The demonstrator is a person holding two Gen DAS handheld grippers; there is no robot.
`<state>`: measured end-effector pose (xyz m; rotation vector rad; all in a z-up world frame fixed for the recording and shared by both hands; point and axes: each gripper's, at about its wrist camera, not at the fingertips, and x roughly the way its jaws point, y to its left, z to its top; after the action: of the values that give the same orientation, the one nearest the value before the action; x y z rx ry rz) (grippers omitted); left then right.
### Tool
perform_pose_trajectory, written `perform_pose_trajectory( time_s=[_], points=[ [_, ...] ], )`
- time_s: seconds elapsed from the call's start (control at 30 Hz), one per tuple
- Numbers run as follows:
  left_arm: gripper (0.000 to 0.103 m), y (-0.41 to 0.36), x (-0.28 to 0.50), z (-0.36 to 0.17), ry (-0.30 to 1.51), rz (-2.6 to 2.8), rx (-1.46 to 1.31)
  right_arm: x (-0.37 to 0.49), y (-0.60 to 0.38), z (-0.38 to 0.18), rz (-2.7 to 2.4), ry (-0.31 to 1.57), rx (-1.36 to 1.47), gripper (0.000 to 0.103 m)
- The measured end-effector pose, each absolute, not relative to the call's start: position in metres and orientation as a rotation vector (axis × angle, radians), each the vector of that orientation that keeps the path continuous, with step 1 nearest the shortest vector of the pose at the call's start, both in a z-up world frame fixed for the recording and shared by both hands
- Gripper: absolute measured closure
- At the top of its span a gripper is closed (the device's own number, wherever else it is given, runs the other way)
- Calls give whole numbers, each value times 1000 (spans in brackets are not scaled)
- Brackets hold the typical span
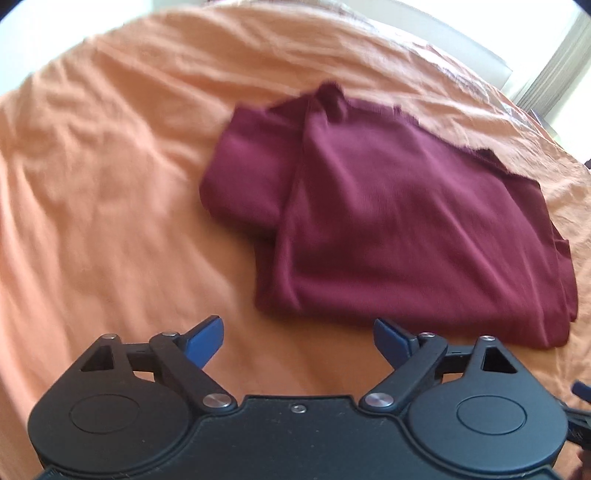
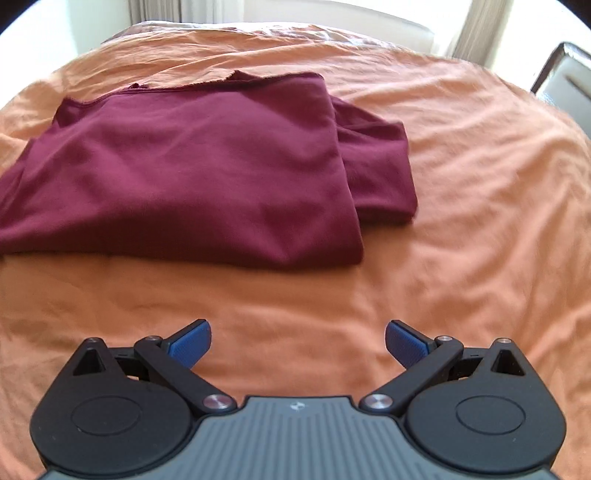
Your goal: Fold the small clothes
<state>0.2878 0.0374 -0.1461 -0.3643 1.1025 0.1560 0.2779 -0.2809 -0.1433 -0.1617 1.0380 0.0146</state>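
Note:
A maroon garment [image 1: 388, 206] lies folded on the orange bed sheet [image 1: 110, 184], with one sleeve part sticking out on its left in the left wrist view. My left gripper [image 1: 298, 338] hovers just short of its near edge, open and holding nothing. In the right wrist view the same garment [image 2: 192, 173] lies ahead and to the left, a folded part showing at its right side. My right gripper [image 2: 298, 341] stands open over bare sheet [image 2: 461, 221], well short of the cloth, with nothing between its blue pads.
The wrinkled orange sheet spreads wide on all sides of the garment. Bright windows with pale curtains [image 2: 476, 33] stand behind the bed. A dark-framed piece of furniture [image 2: 561, 74] shows at the far right. A bit of the other gripper [image 1: 580, 391] peeks in at the left wrist view's right edge.

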Motion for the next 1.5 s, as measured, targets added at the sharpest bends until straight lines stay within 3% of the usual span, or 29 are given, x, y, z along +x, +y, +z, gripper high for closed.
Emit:
perform_pose_trajectory(
  time_s=[0.3,0.57,0.83,1.27,1.5],
  points=[
    [4,35,270,-150,1075,255,-449,310,-263,-123,77,850,-187,0],
    [2,42,306,-168,1079,351,-427,362,-269,-158,-36,867,-363,0],
    [1,59,291,-170,1027,340,-495,362,-291,-135,-84,766,-419,0],
    [1,70,281,-170,958,291,-668,452,-165,-146,341,713,-470,0],
    [1,61,279,-175,951,282,-724,422,-165,-169,328,737,-502,0]
  ],
)
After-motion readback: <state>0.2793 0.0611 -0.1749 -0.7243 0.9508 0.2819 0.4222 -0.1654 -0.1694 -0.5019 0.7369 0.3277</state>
